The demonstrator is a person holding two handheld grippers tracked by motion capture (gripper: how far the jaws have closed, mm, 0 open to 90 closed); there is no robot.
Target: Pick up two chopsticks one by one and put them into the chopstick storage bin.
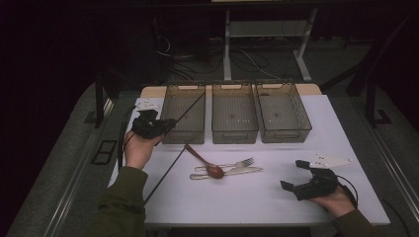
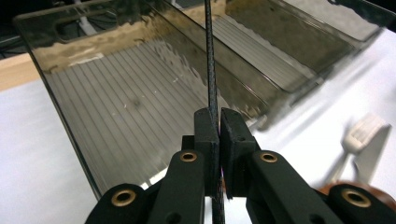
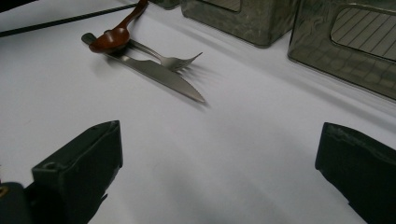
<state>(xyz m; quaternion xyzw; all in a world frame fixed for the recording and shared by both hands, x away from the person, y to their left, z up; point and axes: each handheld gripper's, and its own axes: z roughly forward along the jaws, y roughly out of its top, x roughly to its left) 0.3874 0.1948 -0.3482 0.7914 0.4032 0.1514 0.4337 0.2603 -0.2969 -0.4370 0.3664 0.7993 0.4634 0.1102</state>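
Jaws of the left gripper (image 2: 218,126) pinch a black rod (image 2: 210,56) over the left bin (image 1: 184,113); right gripper (image 1: 295,176) jaws spread above the desk (image 1: 257,197).

Three clear bins (image 1: 234,116) stand in a row at twelve o'clock. One thin black rod (image 1: 165,173), one brown spoon (image 1: 205,163), one fork (image 1: 237,164) and one knife (image 1: 242,171) make up the rest.
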